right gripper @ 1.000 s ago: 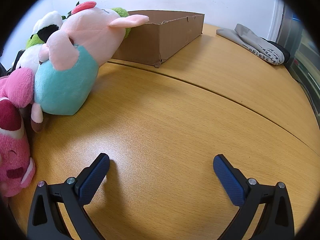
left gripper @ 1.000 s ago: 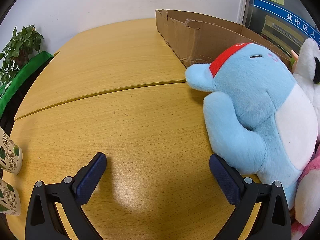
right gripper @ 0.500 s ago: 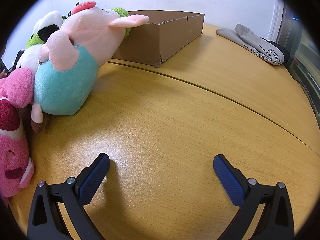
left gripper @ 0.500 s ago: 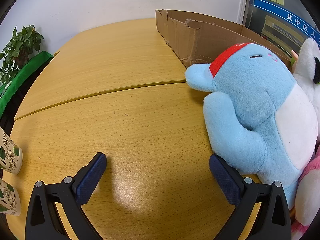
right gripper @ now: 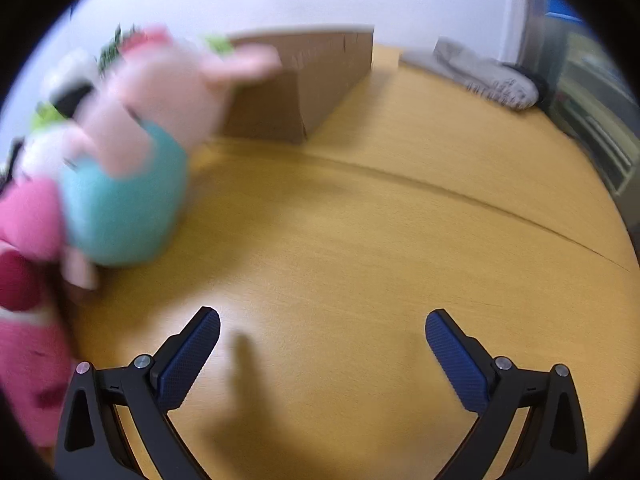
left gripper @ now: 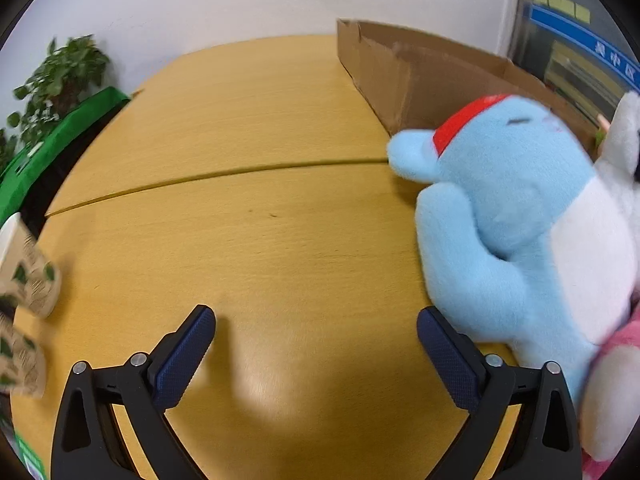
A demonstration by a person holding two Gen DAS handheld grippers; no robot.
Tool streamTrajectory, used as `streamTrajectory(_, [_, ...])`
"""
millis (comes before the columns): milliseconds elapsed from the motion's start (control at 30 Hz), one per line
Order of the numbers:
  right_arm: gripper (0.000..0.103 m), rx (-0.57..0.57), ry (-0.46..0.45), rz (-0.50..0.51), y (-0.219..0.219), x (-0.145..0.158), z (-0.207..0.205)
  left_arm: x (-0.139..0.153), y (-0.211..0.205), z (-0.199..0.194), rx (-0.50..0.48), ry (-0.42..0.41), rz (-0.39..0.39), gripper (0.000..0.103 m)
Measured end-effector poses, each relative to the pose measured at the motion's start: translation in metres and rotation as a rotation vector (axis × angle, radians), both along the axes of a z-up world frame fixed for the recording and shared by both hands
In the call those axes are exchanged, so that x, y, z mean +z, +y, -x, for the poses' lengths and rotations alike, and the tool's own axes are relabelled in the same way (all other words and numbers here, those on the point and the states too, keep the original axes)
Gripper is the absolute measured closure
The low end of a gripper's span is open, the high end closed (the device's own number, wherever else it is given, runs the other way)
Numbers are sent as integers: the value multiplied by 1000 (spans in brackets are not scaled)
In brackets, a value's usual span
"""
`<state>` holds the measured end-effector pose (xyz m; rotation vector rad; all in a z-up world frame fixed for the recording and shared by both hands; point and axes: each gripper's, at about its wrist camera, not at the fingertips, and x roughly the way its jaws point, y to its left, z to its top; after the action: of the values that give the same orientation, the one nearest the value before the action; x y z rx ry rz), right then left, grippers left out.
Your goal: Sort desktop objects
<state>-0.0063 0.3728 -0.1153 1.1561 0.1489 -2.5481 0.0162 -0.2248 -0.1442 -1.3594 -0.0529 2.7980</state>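
In the left wrist view a light blue plush (left gripper: 516, 216) with a red headband and white belly lies at the right, against a cardboard box (left gripper: 416, 76). My left gripper (left gripper: 316, 332) is open and empty over the wooden table; its right finger is close to the plush's lower edge. In the right wrist view a pale pink plush pig in a teal shirt (right gripper: 132, 160) leans at the left before the same box (right gripper: 304, 84), with a bright pink plush (right gripper: 28, 280) beside it. My right gripper (right gripper: 322, 334) is open and empty, right of the pig.
Paper cups with leaf print (left gripper: 28, 276) stand at the left table edge. A potted plant (left gripper: 60, 80) and a green bag (left gripper: 52, 140) are beyond the table. A white plush (left gripper: 624, 140) sits at the far right. A grey folded cloth (right gripper: 488, 76) lies at the back right.
Both views have shifted and blurred: both grippers are in motion. The right view swung so the pig and box sit further right and lower. Jaws stayed open.
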Motion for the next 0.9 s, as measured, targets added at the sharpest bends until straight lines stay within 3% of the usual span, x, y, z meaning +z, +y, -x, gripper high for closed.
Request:
streamTrajectory(133, [0, -47, 172, 70, -5, 75, -63, 63, 14, -57, 7, 136, -91, 1])
streamTrajectory(267, [0, -39, 268, 103, -47, 120, -127, 117, 66, -111, -85, 229, -118, 0])
streamTrajectory(433, [0, 18, 240, 239, -114, 101, -170, 119, 147, -147, -206, 217, -137, 0])
streamTrajectory(600, [0, -95, 184, 257, -152, 76, -185, 90, 203, -164, -269, 122, -137, 0])
streamTrajectory(767, [0, -198, 173, 160, -149, 71, -196, 89, 211, -173, -315, 119, -196, 0])
streamTrajectory(900, [0, -193, 172, 129, -147, 71, -197, 87, 200, -172, -313, 125, -254, 0])
